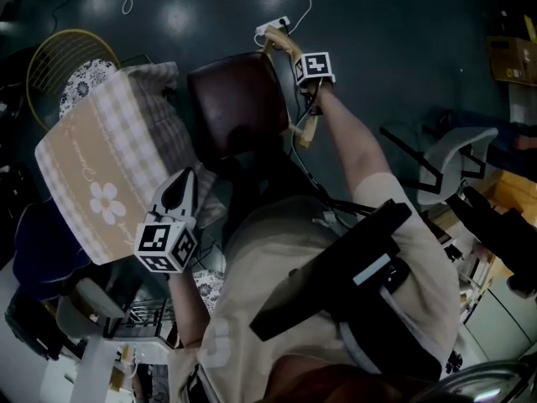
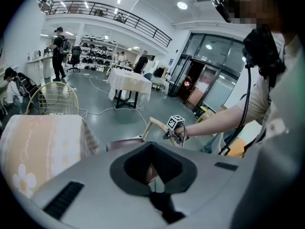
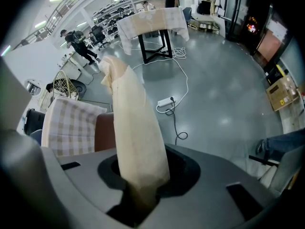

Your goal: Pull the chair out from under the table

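Observation:
The chair has a dark brown seat (image 1: 239, 107) and a pale wooden backrest (image 1: 285, 47). It stands beside the table under a beige checked cloth (image 1: 109, 166). My right gripper (image 1: 300, 86) points steeply down and is shut on the top rail of the backrest (image 3: 133, 123), which fills its jaws in the right gripper view (image 3: 138, 190). My left gripper (image 1: 183, 179) hangs over the near edge of the tablecloth, shut with nothing in it (image 2: 152, 185). The left gripper view shows the seat (image 2: 125, 144), the backrest (image 2: 155, 124) and the right gripper (image 2: 175, 132) beyond it.
A gold wire basket (image 1: 63, 57) stands behind the table. A white power strip (image 1: 273, 28) with its cable lies on the grey floor behind the chair. A grey office chair (image 1: 453, 162) is at the right. Another clothed table (image 2: 128, 82) and people stand far off.

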A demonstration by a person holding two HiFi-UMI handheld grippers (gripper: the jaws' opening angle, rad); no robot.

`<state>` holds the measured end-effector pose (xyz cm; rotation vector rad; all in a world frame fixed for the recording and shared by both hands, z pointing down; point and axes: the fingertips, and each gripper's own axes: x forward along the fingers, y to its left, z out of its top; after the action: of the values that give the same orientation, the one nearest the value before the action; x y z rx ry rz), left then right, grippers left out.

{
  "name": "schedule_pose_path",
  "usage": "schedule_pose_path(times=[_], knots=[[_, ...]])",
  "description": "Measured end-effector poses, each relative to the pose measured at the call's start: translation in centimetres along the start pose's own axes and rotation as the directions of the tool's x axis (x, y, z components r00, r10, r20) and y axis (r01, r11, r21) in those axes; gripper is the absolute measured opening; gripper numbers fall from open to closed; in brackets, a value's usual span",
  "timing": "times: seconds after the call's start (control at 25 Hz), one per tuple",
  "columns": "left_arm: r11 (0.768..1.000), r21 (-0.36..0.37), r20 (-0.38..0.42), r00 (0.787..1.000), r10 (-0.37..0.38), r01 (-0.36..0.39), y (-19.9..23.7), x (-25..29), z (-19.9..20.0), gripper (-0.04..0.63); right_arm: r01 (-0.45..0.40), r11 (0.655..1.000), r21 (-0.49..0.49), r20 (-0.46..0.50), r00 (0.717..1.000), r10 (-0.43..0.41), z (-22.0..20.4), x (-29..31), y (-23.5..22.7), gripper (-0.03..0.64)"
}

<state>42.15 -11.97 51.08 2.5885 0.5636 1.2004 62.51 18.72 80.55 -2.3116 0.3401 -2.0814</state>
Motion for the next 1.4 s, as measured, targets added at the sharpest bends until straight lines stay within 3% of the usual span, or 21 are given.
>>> schedule_pose_path(times=[0.44, 1.4], knots=[[0.999, 0.03, -0.009, 0.999, -0.037, 0.038, -2.2, 2.3, 2.0, 0.006, -0.007, 1.0, -0.021, 0.002, 1.0, 0.007, 1.0, -1.2, -3.2, 0.115], [0.998, 0.033, -0.025, 0.999, -0.043, 0.044, -2.0, 3.3, 2.0, 0.006, -0.03, 0.999, -0.038, -0.011, 1.0, 0.03, 1.2, -0.7, -4.4, 0.112]])
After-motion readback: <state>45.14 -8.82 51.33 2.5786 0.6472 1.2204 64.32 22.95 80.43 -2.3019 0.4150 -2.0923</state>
